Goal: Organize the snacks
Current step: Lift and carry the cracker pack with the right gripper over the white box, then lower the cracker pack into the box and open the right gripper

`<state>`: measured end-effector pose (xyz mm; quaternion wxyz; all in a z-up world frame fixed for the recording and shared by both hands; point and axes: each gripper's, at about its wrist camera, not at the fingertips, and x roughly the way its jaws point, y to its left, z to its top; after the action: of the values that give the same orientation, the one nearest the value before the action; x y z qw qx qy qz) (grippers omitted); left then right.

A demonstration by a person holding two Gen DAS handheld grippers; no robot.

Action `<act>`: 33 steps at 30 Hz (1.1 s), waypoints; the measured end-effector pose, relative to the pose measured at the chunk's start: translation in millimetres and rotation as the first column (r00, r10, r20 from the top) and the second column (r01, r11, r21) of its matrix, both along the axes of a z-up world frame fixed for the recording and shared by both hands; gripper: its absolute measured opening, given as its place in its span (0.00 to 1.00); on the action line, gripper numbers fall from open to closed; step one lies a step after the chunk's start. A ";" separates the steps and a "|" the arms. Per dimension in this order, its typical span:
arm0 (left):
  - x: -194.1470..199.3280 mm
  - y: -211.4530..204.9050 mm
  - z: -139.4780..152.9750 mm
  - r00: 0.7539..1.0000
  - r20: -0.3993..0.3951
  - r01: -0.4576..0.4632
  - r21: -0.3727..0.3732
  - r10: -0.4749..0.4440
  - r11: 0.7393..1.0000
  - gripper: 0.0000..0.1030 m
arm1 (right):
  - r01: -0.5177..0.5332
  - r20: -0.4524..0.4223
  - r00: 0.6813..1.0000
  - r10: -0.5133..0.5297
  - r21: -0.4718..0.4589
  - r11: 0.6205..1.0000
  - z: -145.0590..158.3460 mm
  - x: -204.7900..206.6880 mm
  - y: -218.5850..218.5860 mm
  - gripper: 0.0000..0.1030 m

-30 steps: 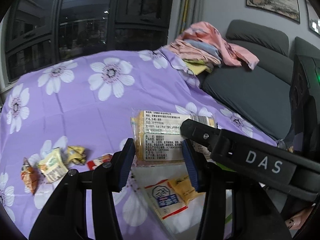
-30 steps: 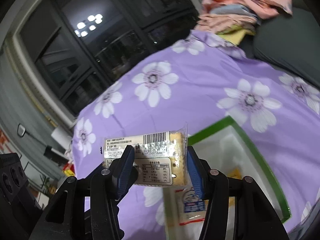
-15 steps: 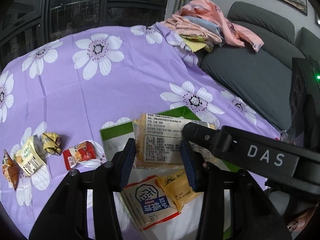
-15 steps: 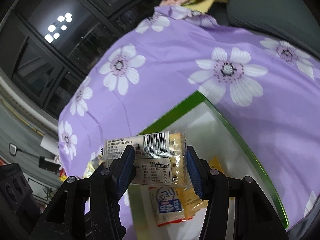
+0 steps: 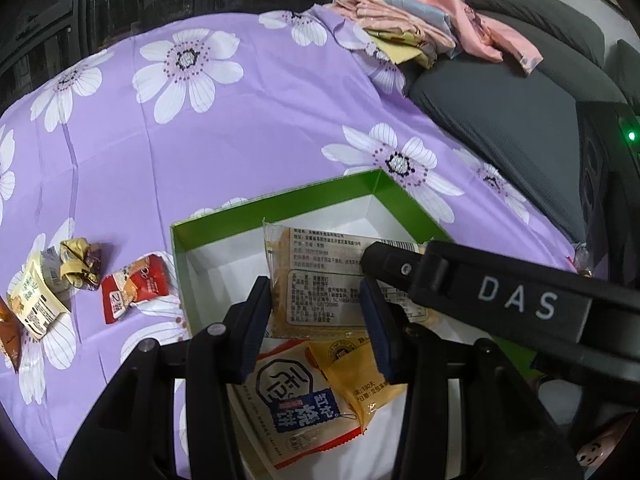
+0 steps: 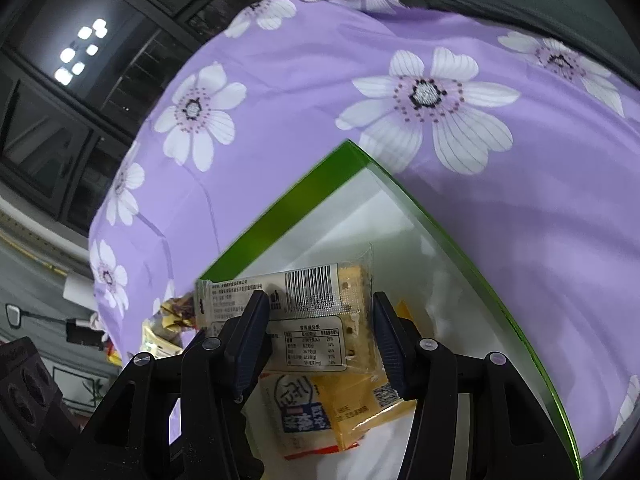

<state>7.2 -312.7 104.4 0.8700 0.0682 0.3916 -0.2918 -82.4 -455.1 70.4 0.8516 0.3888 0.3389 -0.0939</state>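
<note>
Between fingers (image 6: 248,336) of right gripper (image 6: 319,312): clear-wrapped rectangular cracker packet (image 6: 312,292), pinched across its short side, long axis crosswise to fingers, over green-walled white cardboard box (image 6: 280,204). Directly below: white-and-blue snack pouch (image 6: 304,412) and yellow pouch (image 6: 360,400) on box floor; bare floor ahead. Left gripper (image 5: 314,292) narrowly parted beside same packet, contact unclear. Left of it, red foil packet (image 5: 134,288) on purple flowered cloth (image 5: 240,140). Likely next: release ahead of pouches.

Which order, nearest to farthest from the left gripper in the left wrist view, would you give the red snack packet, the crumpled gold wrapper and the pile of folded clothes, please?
Measured from the left gripper:
1. Red snack packet, left, beside the green box.
2. Crumpled gold wrapper, farther left.
3. Pile of folded clothes, far end, upper right.
</note>
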 end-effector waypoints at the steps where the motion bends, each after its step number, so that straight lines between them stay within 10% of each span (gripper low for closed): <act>1: 1.3 -0.8 -1.8 1.000 -0.010 0.001 0.001 -0.001 1.000 0.42 | 0.002 -0.007 1.000 -0.002 0.002 1.000 -2.0 0.5 -1.0 0.54; 33: 21.2 -11.9 -27.5 0.986 -0.167 0.025 0.098 -0.008 0.995 0.44 | 0.017 -0.150 0.989 -0.018 -0.008 1.000 -26.3 17.5 -1.7 0.54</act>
<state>28.3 -324.6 76.9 0.8274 0.0904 0.4763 -0.2836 -64.9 -456.8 44.1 0.8240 0.3810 0.3981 -0.1315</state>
